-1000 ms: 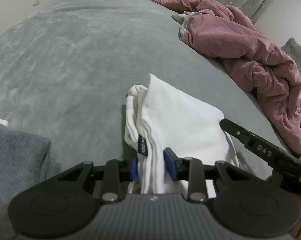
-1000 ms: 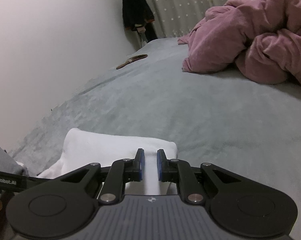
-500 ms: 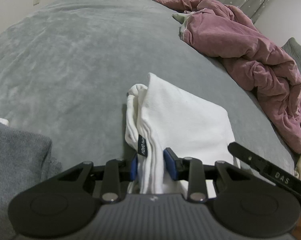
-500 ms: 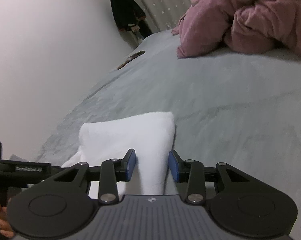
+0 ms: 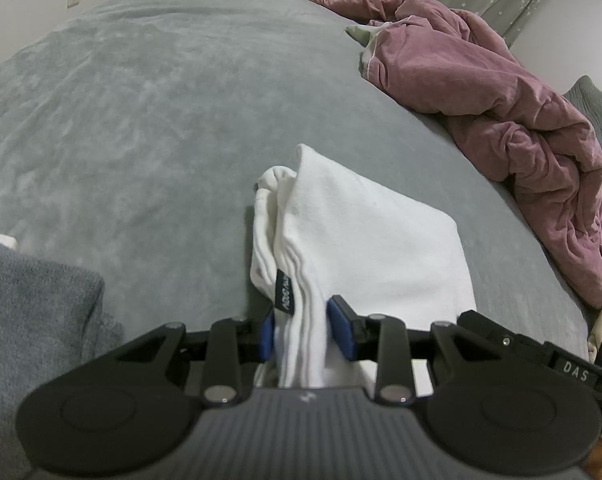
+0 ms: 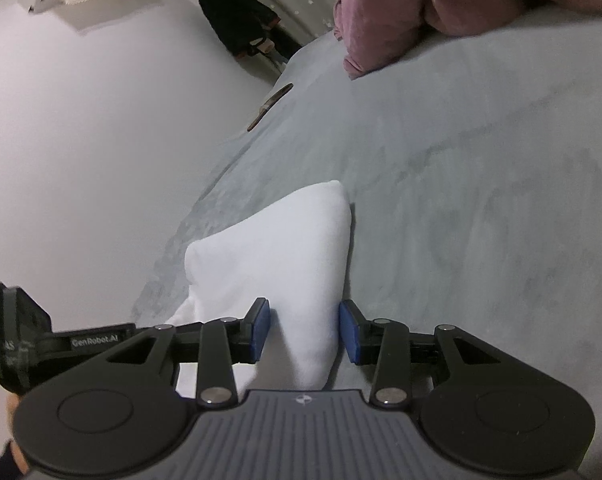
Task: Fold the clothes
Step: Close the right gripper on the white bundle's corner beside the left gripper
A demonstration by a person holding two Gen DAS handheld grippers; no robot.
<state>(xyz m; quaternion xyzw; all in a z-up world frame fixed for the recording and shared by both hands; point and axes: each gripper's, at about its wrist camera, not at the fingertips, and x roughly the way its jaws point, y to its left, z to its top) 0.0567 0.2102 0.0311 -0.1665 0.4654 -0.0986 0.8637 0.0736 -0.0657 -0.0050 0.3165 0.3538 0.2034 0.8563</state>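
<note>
Right fingers (image 6: pixel 304 330) have released the white garment (image 6: pixel 285 264); left fingers (image 5: pixel 308 334) clamp it.

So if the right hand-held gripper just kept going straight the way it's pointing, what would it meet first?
The folded white garment. It already lies between the open pads of the right hand-held gripper, so pushing on would likely nudge that fold, then the grey bedspread beyond.
</note>
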